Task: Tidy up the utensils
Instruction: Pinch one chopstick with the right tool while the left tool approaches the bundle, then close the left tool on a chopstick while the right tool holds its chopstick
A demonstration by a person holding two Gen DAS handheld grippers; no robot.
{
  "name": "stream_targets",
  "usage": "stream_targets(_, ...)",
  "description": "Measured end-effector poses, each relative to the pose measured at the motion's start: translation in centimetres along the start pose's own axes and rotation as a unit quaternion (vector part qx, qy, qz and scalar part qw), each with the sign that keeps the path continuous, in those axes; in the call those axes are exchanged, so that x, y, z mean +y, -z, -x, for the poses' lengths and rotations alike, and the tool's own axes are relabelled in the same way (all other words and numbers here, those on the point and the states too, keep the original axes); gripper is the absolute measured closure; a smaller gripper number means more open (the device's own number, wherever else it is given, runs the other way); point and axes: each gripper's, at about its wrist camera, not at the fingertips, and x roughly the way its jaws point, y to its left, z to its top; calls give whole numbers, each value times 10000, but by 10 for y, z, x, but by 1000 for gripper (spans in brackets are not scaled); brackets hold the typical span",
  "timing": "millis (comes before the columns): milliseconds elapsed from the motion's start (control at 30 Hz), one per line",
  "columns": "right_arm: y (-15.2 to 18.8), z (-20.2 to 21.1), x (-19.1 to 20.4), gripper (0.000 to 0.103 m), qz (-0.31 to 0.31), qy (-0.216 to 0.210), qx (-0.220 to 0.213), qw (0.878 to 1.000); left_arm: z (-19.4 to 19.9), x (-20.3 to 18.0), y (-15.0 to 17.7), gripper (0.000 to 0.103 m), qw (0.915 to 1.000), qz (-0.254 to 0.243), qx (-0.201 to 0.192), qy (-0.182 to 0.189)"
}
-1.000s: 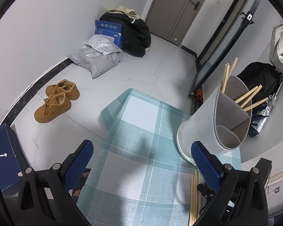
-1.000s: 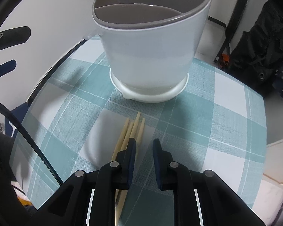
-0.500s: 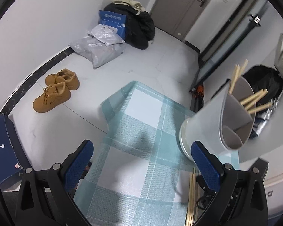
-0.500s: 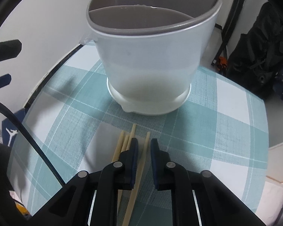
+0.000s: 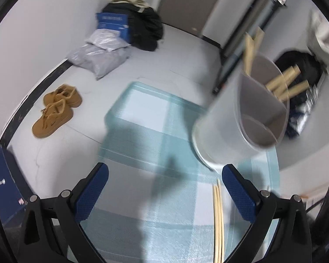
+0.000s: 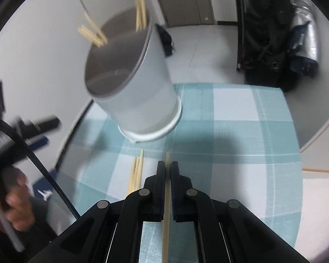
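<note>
A white utensil holder [image 6: 140,92] with grey divided compartments stands on the teal checked tablecloth [image 6: 241,131] and holds several wooden chopsticks [image 6: 140,11]. It also shows in the left wrist view [image 5: 239,127]. My right gripper [image 6: 167,166] is shut on one wooden chopstick [image 6: 166,208], lifted above the cloth just short of the holder. Loose chopsticks [image 6: 136,173] lie on the cloth to its left; they show in the left wrist view [image 5: 218,214] too. My left gripper [image 5: 164,188] is open and empty above the cloth, left of the holder.
Brown shoes [image 5: 54,109], grey bags [image 5: 98,54], a blue box [image 5: 113,23] and a black bag [image 5: 142,28] lie on the floor beyond the table. A black backpack [image 6: 272,32] stands at the far right. The table edge [image 5: 107,118] is close on the left.
My right gripper has closed on one chopstick and lifted it away from the others, and its view has swung up and right. The left gripper has shifted slightly, still open.
</note>
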Motion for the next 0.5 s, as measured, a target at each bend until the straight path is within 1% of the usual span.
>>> stream_targets(167,5,25,-18,99,-418,-355,-392,9977,-4,-17,16,2,9993,-337,182,-13)
stream_targets(267,11,35,-23,99,-592,-466,-577,9955,-10,-28,23,2,9976,-547,433,56)
stream_targets(333,14,41,-25,99,-719,-541,-681,9936,-12,-34,28,2,9968,-632,491,51)
stream_targets(367,15,44,-29,99,-778,-579,-746,9925,-14,-37,31,2,9962,-688,530,14)
stream_targets(500,18,64,-40,99,-960,-647,-1040,9878,-26,-46,44,2,9921,-961,730,-329)
